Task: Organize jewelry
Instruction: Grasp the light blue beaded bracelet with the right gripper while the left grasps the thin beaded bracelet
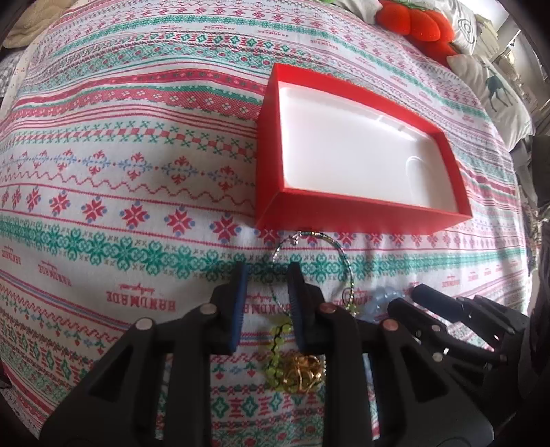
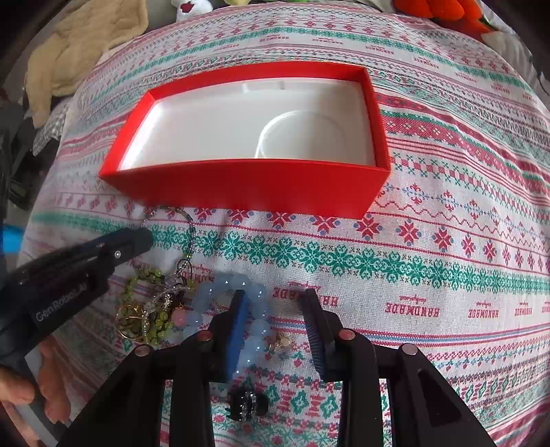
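A red box (image 1: 361, 209) (image 2: 240, 185) with a bare white lining lies open on the patterned bedspread. Just in front of it is a jewelry pile: a silver chain loop (image 1: 309, 237) (image 2: 189, 227), green beads (image 1: 278, 330) (image 2: 151, 275), a gold chain (image 1: 302, 373) (image 2: 129, 319). My left gripper (image 1: 268, 268) (image 2: 144, 237) points down over the pile, its jaws narrowly apart with the silver chain between them, not pinched. My right gripper (image 2: 275, 294) is open over a pale blue bead bracelet (image 2: 257, 302) (image 1: 381, 295), whose loop passes around the left finger. A small gold earring (image 2: 282, 342) lies between the fingers.
A black hair claw (image 2: 247, 405) lies under the right gripper. A beige blanket (image 2: 86, 37) is bunched at the far left, orange plush toys (image 1: 412, 20) and a deer pillow (image 1: 495, 89) at the far right. A hand (image 2: 20, 395) holds the left gripper.
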{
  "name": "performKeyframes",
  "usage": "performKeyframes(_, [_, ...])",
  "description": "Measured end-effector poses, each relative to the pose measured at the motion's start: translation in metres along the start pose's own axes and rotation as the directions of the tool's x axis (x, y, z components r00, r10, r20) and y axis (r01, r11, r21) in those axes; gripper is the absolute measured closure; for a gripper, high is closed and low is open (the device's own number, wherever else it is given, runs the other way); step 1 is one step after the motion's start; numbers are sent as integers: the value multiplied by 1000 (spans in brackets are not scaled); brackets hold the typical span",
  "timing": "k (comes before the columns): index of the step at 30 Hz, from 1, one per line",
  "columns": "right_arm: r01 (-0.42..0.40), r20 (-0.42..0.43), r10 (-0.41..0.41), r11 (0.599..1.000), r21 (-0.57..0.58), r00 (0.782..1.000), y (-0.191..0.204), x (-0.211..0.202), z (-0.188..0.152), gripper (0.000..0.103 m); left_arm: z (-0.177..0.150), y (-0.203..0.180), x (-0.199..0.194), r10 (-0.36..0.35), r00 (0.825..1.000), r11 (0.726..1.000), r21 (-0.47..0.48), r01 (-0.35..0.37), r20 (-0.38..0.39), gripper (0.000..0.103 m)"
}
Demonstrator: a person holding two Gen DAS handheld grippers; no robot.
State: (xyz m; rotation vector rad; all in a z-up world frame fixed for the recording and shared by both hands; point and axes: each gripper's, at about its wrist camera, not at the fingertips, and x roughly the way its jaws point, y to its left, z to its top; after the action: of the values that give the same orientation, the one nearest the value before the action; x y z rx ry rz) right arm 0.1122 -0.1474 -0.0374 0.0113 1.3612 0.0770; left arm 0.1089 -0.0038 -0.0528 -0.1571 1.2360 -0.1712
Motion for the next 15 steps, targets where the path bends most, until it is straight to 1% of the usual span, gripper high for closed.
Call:
performKeyframes(3, [35, 15, -35, 999, -24, 999, 10, 5, 0, 81, 3, -13, 8, 64, 998, 998, 29, -64, 2, 84])
performKeyframes(5, [48, 24, -47, 998, -32, 999, 15, 8, 0, 90, 6, -19, 11, 91, 996, 995, 40, -91, 7, 90])
performKeyframes(8, [44, 33, -43, 999, -26, 999, 21, 7, -4, 92, 9, -27, 16, 115, 993, 992, 48, -116, 13, 99])
performKeyframes(10, [36, 37, -35, 999, -23, 999, 25, 8, -3, 92, 11, -30, 16, 117, 993, 992, 48, -118, 17, 99])
performKeyframes(13, [8, 40, -7, 1000, -21, 999, 27, 3, -3, 92, 11, -30, 9, 98, 995, 994, 56, -99, 27, 99])
performKeyframes(15, [-5, 53, 6, 1000, -25, 999, 24, -10, -4, 92, 11, -30, 4, 90, 995, 994, 61, -92, 38, 99])
